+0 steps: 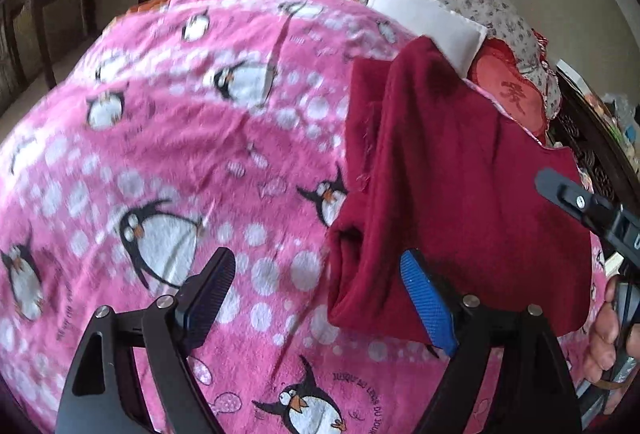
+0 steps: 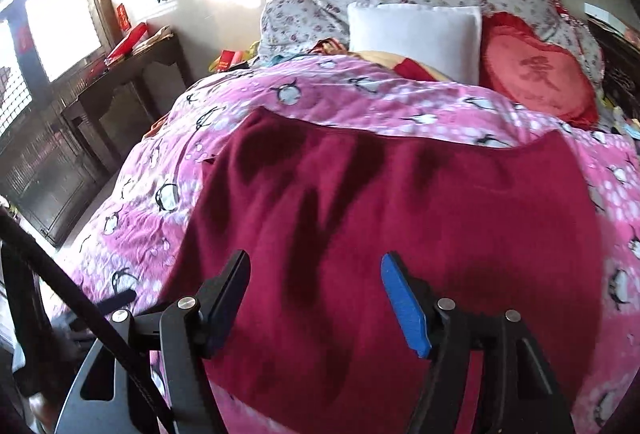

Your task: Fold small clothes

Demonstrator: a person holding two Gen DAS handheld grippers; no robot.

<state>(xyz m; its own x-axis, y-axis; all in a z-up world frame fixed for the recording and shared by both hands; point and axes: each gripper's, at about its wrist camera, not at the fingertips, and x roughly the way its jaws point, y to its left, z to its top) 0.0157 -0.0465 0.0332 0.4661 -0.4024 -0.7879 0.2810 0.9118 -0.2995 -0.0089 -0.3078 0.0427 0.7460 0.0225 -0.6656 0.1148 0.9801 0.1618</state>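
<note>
A dark red garment (image 2: pixel 400 218) lies spread on the pink penguin blanket (image 1: pixel 180 138) covering the bed, its left part folded over. The left tool (image 1: pixel 320 298) hangs released at the garment's left edge, gripping nothing. The right tool (image 2: pixel 316 298) is released over the garment's middle, empty.

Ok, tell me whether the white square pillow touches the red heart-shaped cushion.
Touching. In the right wrist view the white square pillow has its right edge against the red heart-shaped cushion, with no gap visible between them.
</note>
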